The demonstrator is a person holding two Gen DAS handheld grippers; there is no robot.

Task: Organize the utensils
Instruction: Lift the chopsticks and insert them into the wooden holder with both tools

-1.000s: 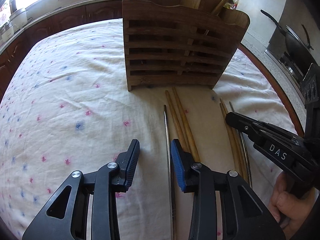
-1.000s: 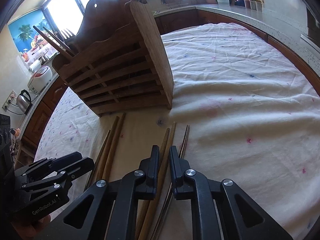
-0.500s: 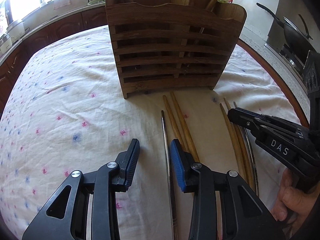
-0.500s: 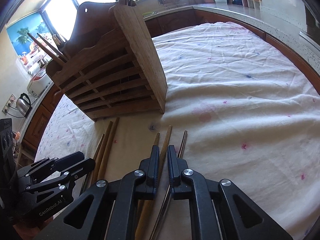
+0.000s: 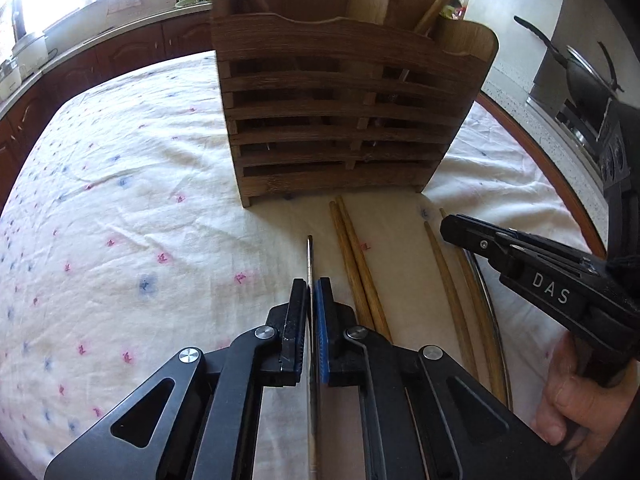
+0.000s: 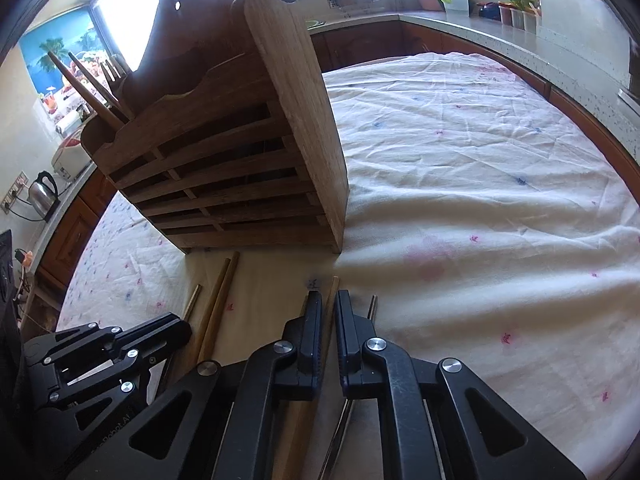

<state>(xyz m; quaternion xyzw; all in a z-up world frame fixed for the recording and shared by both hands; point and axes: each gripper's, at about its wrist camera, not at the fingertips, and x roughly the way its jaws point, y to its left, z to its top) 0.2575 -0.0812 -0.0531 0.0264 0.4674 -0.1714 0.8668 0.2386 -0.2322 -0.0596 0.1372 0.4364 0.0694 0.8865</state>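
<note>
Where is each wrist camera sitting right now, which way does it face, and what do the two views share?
Left wrist: rides the left gripper, low over the tablecloth, facing the slatted front of the wooden utensil holder; its jaws are shut on a metal chopstick. The right gripper and the person's right hand show at its right.
Right wrist: rides the right gripper, facing the holder's right corner; its jaws are shut on a wooden chopstick. The left gripper shows at lower left.
Shared: holder, tablecloth, loose chopsticks.

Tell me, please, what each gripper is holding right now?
Left gripper: shut on the metal chopstick.
Right gripper: shut on a wooden chopstick.
</note>
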